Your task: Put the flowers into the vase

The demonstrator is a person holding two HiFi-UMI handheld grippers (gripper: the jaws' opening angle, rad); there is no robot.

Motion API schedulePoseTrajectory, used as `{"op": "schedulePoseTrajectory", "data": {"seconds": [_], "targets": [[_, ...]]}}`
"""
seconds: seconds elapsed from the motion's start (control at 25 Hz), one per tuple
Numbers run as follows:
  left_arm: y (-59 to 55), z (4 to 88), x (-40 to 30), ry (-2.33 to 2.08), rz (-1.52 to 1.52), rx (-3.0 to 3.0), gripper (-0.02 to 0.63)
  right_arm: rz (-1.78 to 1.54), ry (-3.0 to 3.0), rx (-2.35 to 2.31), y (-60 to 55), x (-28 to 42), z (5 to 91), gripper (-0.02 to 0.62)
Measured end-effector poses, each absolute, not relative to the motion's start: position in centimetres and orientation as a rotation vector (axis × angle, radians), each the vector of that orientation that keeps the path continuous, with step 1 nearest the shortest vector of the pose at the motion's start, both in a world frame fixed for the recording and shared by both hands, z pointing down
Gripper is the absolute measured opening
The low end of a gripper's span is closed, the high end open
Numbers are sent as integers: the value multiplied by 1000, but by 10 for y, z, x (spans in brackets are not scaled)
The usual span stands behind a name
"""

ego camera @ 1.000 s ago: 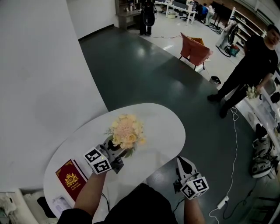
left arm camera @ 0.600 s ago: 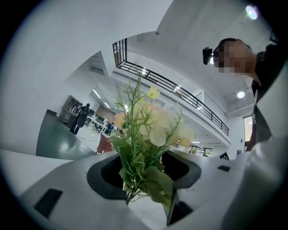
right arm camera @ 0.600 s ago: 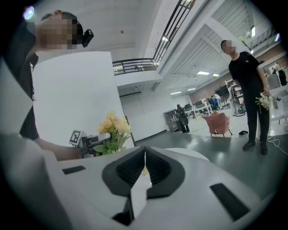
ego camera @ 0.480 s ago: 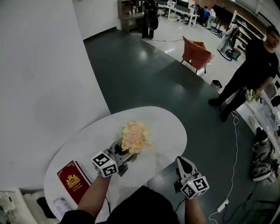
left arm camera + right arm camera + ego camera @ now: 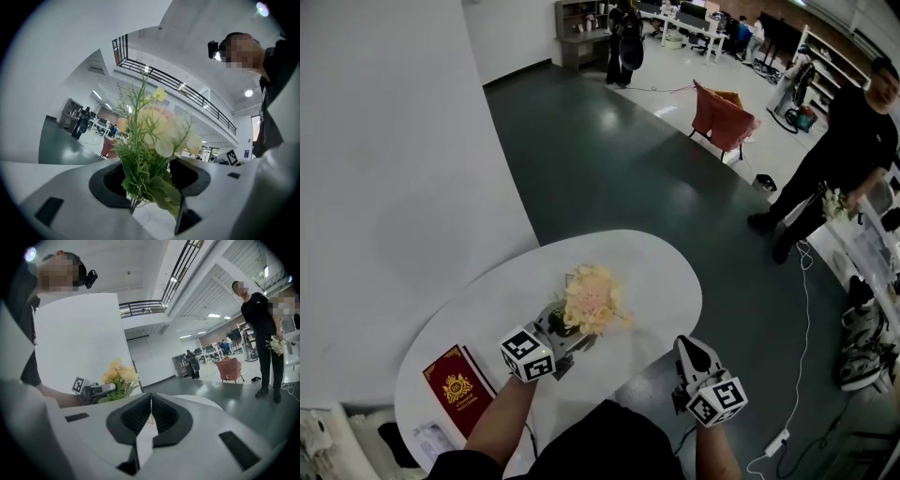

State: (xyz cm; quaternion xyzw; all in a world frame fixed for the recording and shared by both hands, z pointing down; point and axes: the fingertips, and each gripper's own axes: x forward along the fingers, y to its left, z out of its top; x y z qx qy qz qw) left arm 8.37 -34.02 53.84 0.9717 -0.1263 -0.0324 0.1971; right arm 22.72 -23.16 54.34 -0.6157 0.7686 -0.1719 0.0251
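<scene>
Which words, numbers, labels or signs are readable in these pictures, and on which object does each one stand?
No text here reads clearly enough to quote.
Red booklet on the white table: a gold emblem with gold lettering above and below it, too small to read.
Marker cubes: black-and-white square patterns only, no letters or numbers.
Far office area: any signs there are too small and blurred to read.
</scene>
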Motion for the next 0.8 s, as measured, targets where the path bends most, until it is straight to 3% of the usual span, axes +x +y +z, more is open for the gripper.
{"op": "schedulePoseTrajectory", "data": {"seconds": [0.32, 0.8], "targets": [[-345, 546, 80, -386, -8, 2776, 284, -533, 2366, -1918, -229, 228, 545, 23], [-354, 555, 75, -388, 46, 2783, 284, -551, 2358, -1936, -226, 228, 548, 23]]}}
